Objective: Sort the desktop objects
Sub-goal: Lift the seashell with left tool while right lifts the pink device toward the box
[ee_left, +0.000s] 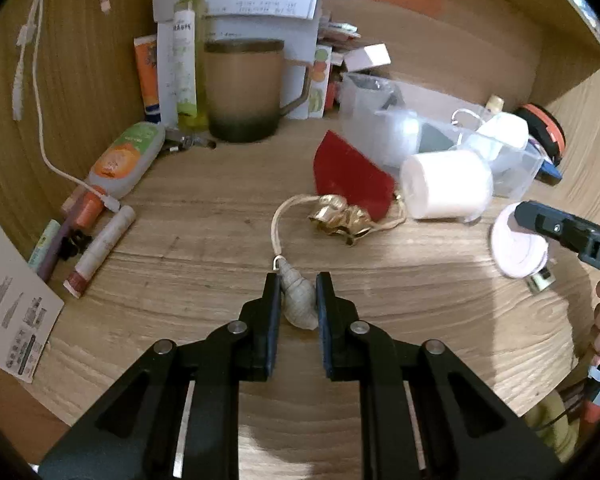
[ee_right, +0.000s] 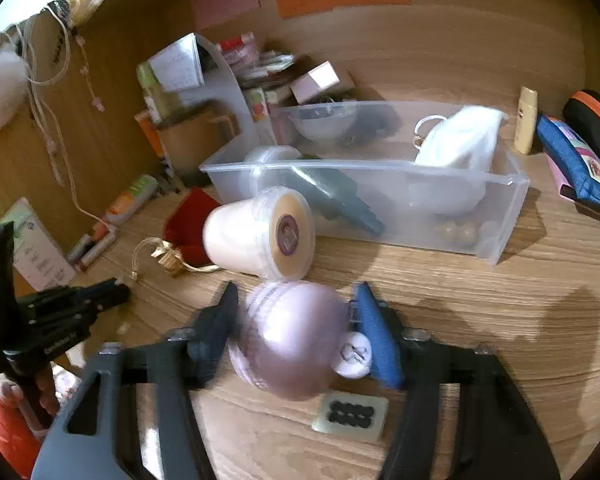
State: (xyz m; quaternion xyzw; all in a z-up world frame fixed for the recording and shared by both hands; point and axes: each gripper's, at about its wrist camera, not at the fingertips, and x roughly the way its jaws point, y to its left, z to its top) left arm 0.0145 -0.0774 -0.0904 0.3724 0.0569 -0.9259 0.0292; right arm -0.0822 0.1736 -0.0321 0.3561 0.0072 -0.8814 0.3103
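My left gripper (ee_left: pixel 298 284) is shut on a pale spiral shell (ee_left: pixel 298 300) low over the wooden desk; its cord (ee_left: pixel 278 224) runs to a gold ribbon (ee_left: pixel 340 220) and a red pouch (ee_left: pixel 352 178). My right gripper (ee_right: pixel 294 300) is shut on a round pink case (ee_right: pixel 292 340), lifted above the desk; it also shows in the left wrist view (ee_left: pixel 516 244). A clear plastic bin (ee_right: pixel 500 208) stands beyond it, holding a white cloth (ee_right: pixel 460 140) and a grey bottle (ee_right: pixel 340 196). A white jar (ee_right: pixel 256 232) lies on its side before the bin.
A brown mug (ee_left: pixel 244 88), tubes (ee_left: pixel 100 248) and a lotion bottle (ee_left: pixel 128 156) crowd the back left corner. A small card of black dots (ee_right: pixel 352 416) lies under my right gripper. A blue pouch (ee_right: pixel 580 164) lies at the far right. Wooden walls enclose the desk.
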